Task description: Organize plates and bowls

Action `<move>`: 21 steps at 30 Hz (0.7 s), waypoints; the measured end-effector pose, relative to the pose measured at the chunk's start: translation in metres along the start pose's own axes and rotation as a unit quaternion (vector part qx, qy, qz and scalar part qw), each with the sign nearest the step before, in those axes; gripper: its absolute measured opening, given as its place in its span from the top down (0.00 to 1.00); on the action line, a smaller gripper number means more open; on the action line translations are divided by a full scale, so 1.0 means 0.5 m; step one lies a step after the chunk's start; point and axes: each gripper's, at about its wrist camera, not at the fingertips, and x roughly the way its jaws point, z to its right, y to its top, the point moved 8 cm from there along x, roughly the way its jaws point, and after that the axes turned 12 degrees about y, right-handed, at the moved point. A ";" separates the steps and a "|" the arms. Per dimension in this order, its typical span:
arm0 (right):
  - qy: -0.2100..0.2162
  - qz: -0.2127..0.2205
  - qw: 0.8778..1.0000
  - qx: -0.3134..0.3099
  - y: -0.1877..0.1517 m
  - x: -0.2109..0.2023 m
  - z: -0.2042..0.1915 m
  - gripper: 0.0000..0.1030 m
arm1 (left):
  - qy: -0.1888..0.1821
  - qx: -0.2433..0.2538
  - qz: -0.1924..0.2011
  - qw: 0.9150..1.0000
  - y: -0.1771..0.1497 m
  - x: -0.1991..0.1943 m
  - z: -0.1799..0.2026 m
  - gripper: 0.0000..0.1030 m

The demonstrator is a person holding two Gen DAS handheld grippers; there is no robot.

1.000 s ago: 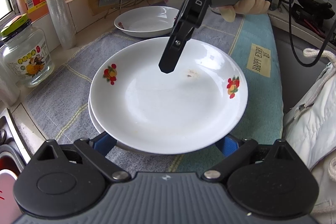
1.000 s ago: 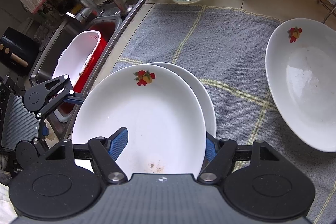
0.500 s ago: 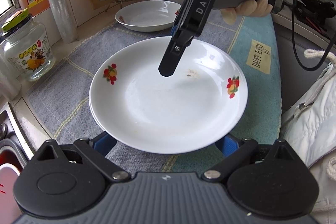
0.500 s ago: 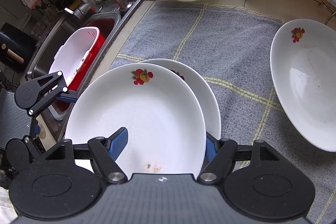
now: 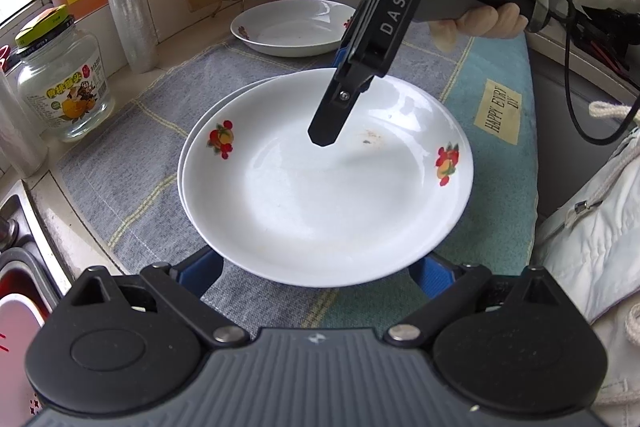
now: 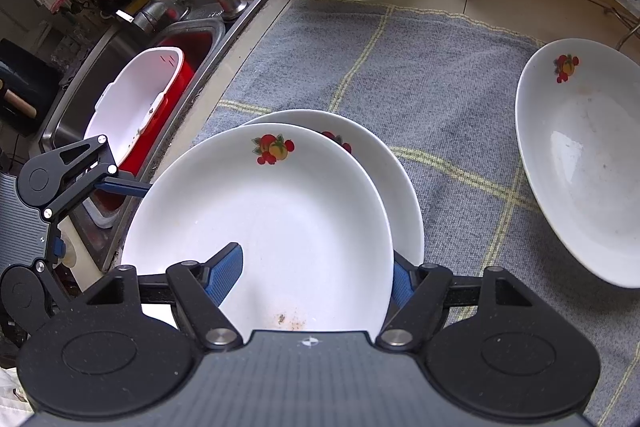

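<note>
Change since previous frame: in the left wrist view the crescent of the lower plate, earlier showing at the near left, now shows at the far left. The upper plate has shifted over it.

Right tool [image 6: 316, 275]: clamped on the rim of the white deep ceramic plate with red-and-orange fruit prints [image 5: 320, 195], one blue pad inside the well and the other under the rim.

Left tool [image 5: 316, 267]: jaws spread wide, gripping nothing, blue pads low at the held plate's near edge, one to each side.

Location: the held plate is over a second matching white plate [image 6: 400, 187], which lies on the grey-blue checked cloth [image 5: 132, 155] covering the tabletop. Whether the two touch, I cannot tell.

Governing relation: in the left wrist view the held plate sits off-centre, to the near right of the lower one. Judged correction before release: far and left, until the rims line up (round plates, so no long axis to mind). The right hand has the plate and is the nearer one.

Pose: the gloved right hand [image 5: 480, 23] enters from the far right, with the tool sloping steeply down onto the far rim.

A third matching white plate [image 5: 292, 27] waits unstacked at the far side of the cloth, well apart.
</note>
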 end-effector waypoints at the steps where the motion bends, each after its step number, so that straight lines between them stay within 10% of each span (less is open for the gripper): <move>1: -0.001 -0.001 1.000 0.001 0.000 0.000 0.000 0.23 | 0.001 0.001 0.001 1.000 0.000 -0.002 0.000 0.05; 21: 0.005 -0.004 1.000 0.017 0.000 -0.006 0.003 0.23 | 0.006 0.003 0.010 1.000 0.000 -0.013 -0.003 0.05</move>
